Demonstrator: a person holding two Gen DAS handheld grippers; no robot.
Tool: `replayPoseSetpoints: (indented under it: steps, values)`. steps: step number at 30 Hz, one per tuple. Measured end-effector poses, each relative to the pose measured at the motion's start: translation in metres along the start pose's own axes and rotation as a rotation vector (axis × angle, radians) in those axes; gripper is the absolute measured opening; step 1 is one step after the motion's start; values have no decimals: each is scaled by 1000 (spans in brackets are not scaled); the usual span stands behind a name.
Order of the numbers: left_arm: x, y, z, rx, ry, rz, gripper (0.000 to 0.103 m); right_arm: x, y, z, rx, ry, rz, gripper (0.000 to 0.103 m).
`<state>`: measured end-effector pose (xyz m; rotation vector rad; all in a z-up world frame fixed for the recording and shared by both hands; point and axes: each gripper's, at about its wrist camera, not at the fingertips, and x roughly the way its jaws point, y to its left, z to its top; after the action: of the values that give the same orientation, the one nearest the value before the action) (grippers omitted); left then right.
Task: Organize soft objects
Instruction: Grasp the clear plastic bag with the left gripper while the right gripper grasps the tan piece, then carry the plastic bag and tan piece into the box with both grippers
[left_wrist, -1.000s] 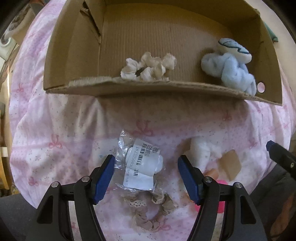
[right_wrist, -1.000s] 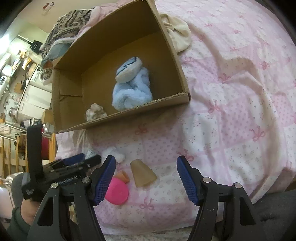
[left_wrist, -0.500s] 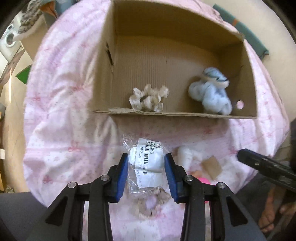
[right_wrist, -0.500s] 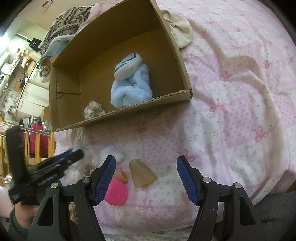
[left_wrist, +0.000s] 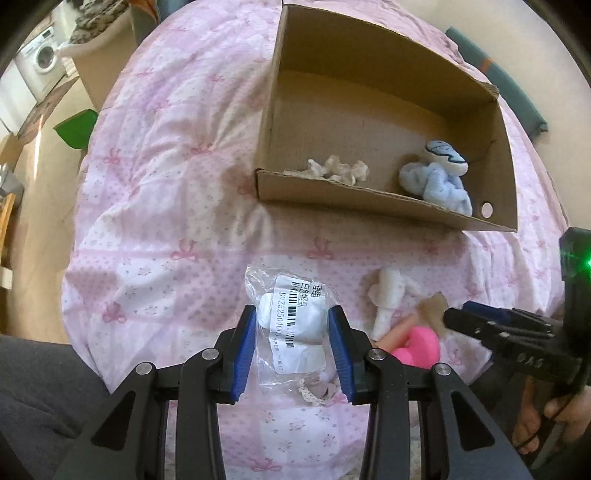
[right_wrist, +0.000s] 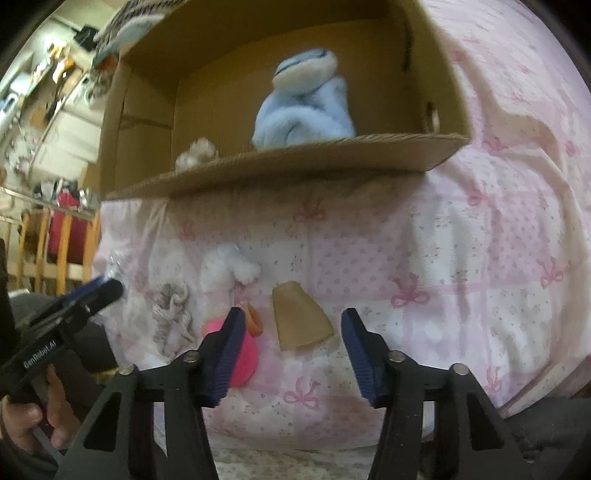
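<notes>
1. Left wrist view:
   - The left gripper (left_wrist: 291, 341) is clamping its blue pads on a clear plastic packet (left_wrist: 291, 321) that is holding white soft pieces and carrying a barcode label. The packet is sitting above the pink quilt (left_wrist: 155, 221); whether it is touching the quilt cannot be told.
   - A lacy scrunchie (left_wrist: 318, 389) is lying on the quilt just below the packet.
   - To the right, a white plush piece (left_wrist: 388, 299), a pink round item (left_wrist: 419, 347) and a tan piece (left_wrist: 436, 306) are lying close together.
   - The right gripper is reaching in from the right edge, its tip by the tan piece.
   - The cardboard box (left_wrist: 369, 201) is sitting on the quilt farther off, holding a cream scrunchie (left_wrist: 338, 170) at its left and a blue plush toy (left_wrist: 436, 177) at its right.

2. Right wrist view:
   - The right gripper (right_wrist: 291, 343) is hovering with its fingers well apart, gripping nothing.
   - The tan wedge-shaped sponge (right_wrist: 301, 317) is lying on the quilt between the fingers, touching neither.
   - The pink round item (right_wrist: 240, 354) is showing partly behind the left finger, with a small orange piece (right_wrist: 255, 321) beside it.
   - The white plush piece (right_wrist: 229, 266) and the lacy scrunchie (right_wrist: 170, 306) are lying farther left.
   - The left gripper (right_wrist: 99, 291) is entering from the left edge, blurred.
   - The blue plush toy (right_wrist: 306, 107) is resting in the box (right_wrist: 295, 162) beyond.
</notes>
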<state>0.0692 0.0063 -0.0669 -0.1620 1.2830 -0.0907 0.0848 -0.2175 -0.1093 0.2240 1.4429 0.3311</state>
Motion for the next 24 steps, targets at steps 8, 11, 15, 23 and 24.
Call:
replayPoseSetpoints:
  steps: [8, 11, 15, 23, 24]
  values:
    - [5, -7, 6, 7, -14, -16, 35, 28, 10, 6, -25, 73, -61, 57]
    - [6, -7, 8, 0, -16, -20, 35, 32, 13, 8, -40, 73, -107, 39]
    - [7, -5, 9, -17, -9, -26, 35, 29, 10, 9, -27, 55, -98, 18]
    - [5, 3, 10, -44, -28, -2, 35, -15, 8, 7, -26, -90, 2, 13]
    - [5, 4, 10, -49, -28, -4, 35, -19, 8, 5, -27, -108, 15, 13]
